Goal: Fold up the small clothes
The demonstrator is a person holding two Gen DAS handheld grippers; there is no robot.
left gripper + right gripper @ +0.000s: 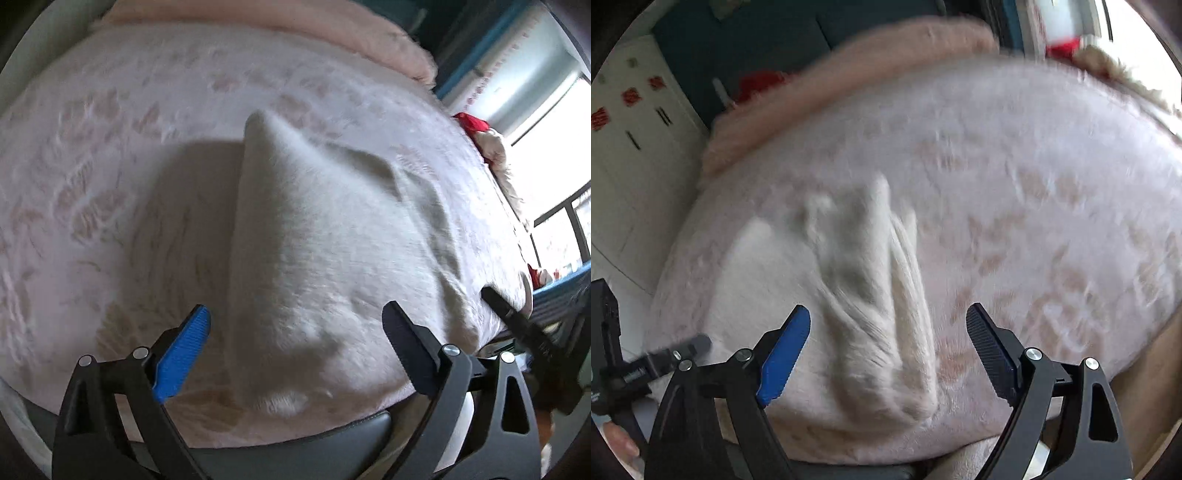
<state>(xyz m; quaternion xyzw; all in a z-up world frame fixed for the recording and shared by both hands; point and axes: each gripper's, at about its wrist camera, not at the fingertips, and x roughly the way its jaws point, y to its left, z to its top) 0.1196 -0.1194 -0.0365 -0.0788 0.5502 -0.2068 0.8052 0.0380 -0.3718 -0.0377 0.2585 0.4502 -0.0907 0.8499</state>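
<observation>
**A:** Where is the garment?

**B:** A small white fuzzy garment [314, 236] lies on a pink patterned blanket [92, 177] that covers the bed, close to the near edge. It is rumpled: 1 corner stands up in a peak and ridges run along its right side.

**A:** Is it folded?

**B:** Not neatly. In the blurred right wrist view it looks bunched into long pleats, so I judge the folding barely begun or only partly done; flattening and a tidy fold remain.

**A:** And the grippers?

**B:** The left gripper [295, 332] hovers over the garment's near edge, its 2 fingers spread wide, holding nothing. The right gripper [888, 332] is the same, spread and empty, over the pleated side.

**A:** Beyond that?

**B:** A pink pillow [332, 29] at the far end.
</observation>
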